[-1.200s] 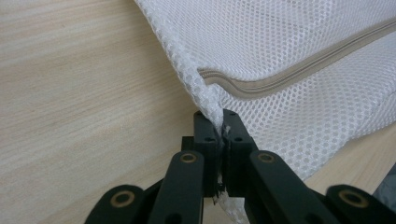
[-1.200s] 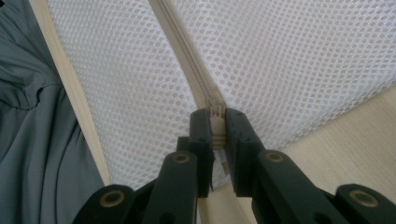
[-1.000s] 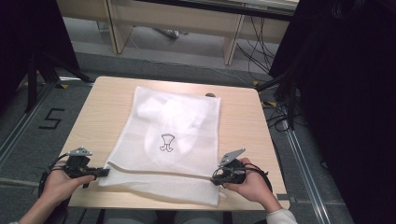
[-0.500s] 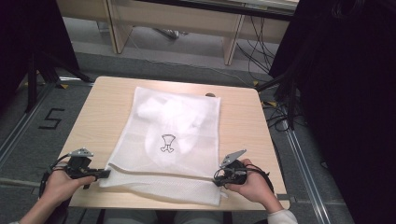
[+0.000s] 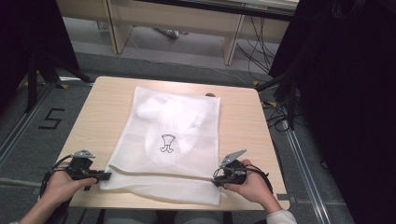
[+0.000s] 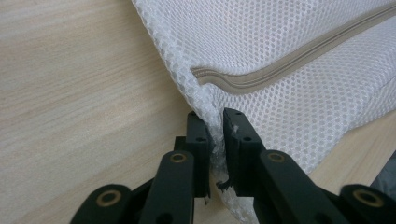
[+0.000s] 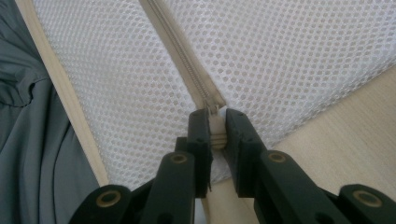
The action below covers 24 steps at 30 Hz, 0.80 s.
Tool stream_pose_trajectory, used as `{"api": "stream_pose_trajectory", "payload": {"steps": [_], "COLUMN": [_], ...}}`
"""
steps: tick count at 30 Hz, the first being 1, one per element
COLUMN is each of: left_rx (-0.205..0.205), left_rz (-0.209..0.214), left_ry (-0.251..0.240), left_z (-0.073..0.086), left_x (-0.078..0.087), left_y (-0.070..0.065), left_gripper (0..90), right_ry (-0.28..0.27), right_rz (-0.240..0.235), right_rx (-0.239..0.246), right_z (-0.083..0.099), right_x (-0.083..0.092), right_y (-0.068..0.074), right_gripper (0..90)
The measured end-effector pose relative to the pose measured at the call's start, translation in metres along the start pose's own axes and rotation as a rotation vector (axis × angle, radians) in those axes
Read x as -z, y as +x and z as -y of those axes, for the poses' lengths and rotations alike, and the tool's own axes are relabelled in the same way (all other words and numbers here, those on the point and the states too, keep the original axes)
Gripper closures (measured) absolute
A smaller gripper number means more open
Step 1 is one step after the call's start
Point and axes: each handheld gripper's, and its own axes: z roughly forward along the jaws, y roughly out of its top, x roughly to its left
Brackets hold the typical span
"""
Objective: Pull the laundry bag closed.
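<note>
A white mesh laundry bag (image 5: 173, 140) with white clothing inside lies flat on the wooden table (image 5: 102, 112). A zipper (image 5: 159, 173) runs across its near end. At the bag's near left corner, my left gripper (image 5: 105, 176) pinches bunched mesh (image 6: 215, 140) just below the zipper's end (image 6: 243, 84). At the near right corner, my right gripper (image 5: 217, 179) has the beige zipper pull (image 7: 216, 133) between its jaws. Both pairs of jaws have just been opening slightly, with the mesh and the pull still touching the pads.
The near table edge (image 5: 140, 205) lies just under the bag's end, with the person's grey clothing (image 7: 37, 154) below it. Desk legs and cables (image 5: 261, 56) stand on the floor beyond the table. Bare wood shows on both sides of the bag.
</note>
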Motion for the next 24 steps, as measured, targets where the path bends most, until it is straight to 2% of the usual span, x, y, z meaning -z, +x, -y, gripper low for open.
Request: {"api": "stream_pose_trajectory", "payload": {"steps": [1, 5, 6, 7, 9, 10, 11, 12, 13, 14, 15, 16, 17, 18, 19, 20, 21, 22, 23, 24], "left_rx": [-0.006, -0.003, 0.014, 0.014, 0.006, 0.007, -0.019, -0.039, -0.039, -0.064, -0.061, -0.056, -0.059, -0.067, -0.055, -0.069, -0.079, -0.056, -0.054, -0.069], "left_rz": [0.002, -0.006, -0.013, -0.023, -0.028, -0.033, -0.034, -0.048, -0.044, -0.054, -0.055, -0.053, -0.062, -0.070, -0.076, -0.087, -0.083, -0.082, -0.084, -0.092], "left_ry": [0.028, 0.018, -0.001, -0.003, -0.031, -0.044, -0.051, -0.042, -0.067, -0.071, -0.100, -0.135, -0.151, -0.167, -0.197, -0.191, -0.196, -0.230, -0.244, -0.236], "left_z": [-0.001, 0.000, 0.000, 0.000, 0.000, -0.001, -0.001, -0.002, -0.002, -0.003, -0.004, -0.004, -0.005, -0.005, -0.006, -0.006, -0.006, -0.007, -0.007, -0.008], "left_x": [0.002, 0.002, 0.001, 0.001, 0.000, 0.001, 0.002, 0.004, 0.003, 0.005, 0.005, 0.004, 0.005, 0.006, 0.006, 0.008, 0.009, 0.008, 0.009, 0.010], "left_y": [0.000, 0.000, -0.001, -0.001, -0.002, -0.003, -0.002, -0.002, -0.002, -0.001, -0.001, -0.002, -0.002, -0.002, -0.004, -0.003, -0.002, -0.004, -0.004, -0.004], "left_gripper": [76.9, 71.0, 69.5, 67.3, 59.9, 55.8, 52.0, 48.1, 44.8, 42.1, 39.6, 37.6, 35.8, 33.5, 31.6, 30.9, 30.9, 31.1, 31.7, 32.2], "right_ry": [-0.010, -0.022, -0.028, -0.045, -0.062, -0.082, -0.092, -0.122, -0.152, -0.150, -0.197, -0.210, -0.247, -0.260, -0.279, -0.269, -0.329, -0.308, -0.303, -0.316], "right_rz": [-0.010, -0.001, 0.008, 0.009, 0.015, 0.027, 0.037, 0.044, 0.042, 0.064, 0.064, 0.072, 0.080, 0.082, 0.097, 0.096, 0.108, 0.111, 0.116, 0.102], "right_rx": [0.015, 0.008, 0.003, 0.001, -0.058, -0.059, -0.086, -0.089, -0.112, -0.126, -0.130, -0.151, -0.166, -0.214, -0.204, -0.210, -0.231, -0.243, -0.252, -0.261], "right_z": [0.000, 0.000, 0.000, 0.000, 0.001, 0.001, 0.001, 0.002, 0.002, 0.002, 0.003, 0.002, 0.002, 0.002, 0.002, 0.002, 0.003, 0.003, 0.004, 0.004], "right_x": [-0.001, 0.000, 0.001, 0.001, 0.004, 0.005, 0.006, 0.006, 0.005, 0.007, 0.005, 0.007, 0.007, 0.008, 0.009, 0.012, 0.010, 0.013, 0.015, 0.015], "right_y": [-0.001, -0.002, -0.002, -0.003, -0.001, -0.003, -0.004, -0.006, -0.006, -0.008, -0.009, -0.010, -0.011, -0.009, -0.013, -0.015, -0.015, -0.016, -0.017, -0.019], "right_gripper": [80.3, 76.3, 74.6, 72.4, 68.7, 66.3, 63.1, 60.2, 58.9, 58.0, 56.8, 55.4, 54.2, 53.3, 53.0, 52.8, 52.6, 52.6, 52.4, 52.4]}}
